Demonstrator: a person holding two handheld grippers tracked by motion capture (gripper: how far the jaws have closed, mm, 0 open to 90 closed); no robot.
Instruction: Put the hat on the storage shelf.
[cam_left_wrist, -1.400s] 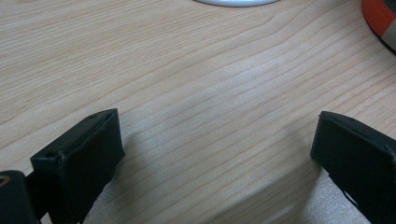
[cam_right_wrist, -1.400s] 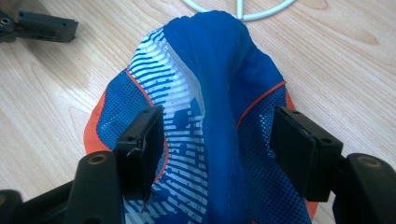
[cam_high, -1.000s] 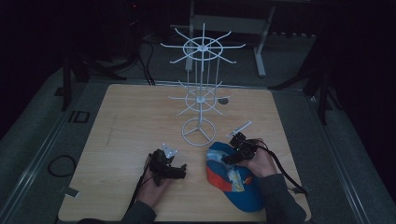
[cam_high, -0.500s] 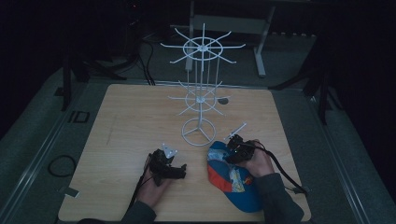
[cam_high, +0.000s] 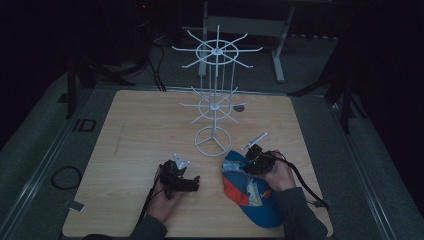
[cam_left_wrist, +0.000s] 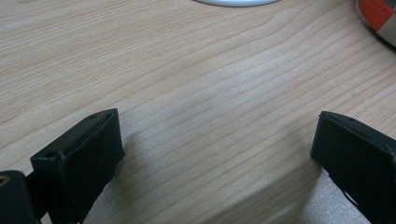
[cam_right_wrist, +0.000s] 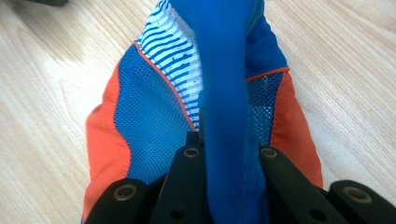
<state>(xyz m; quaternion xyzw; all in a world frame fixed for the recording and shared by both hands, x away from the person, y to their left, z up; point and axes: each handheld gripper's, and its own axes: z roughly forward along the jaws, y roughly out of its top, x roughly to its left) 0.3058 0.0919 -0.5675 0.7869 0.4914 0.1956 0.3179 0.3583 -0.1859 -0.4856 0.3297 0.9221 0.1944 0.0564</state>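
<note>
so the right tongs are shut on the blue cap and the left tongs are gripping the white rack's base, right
Not quite. The right tongs are indeed shut on a blue fold of the cap, but the left tongs grip nothing. The left gripper view shows their jaws wide open over bare table, with the white rack's base off at the top edge, untouched.

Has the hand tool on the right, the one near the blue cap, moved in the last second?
Yes. The right gripper has drawn slightly back toward the person, away from the white rack's ring base, pinching the cap.
</note>
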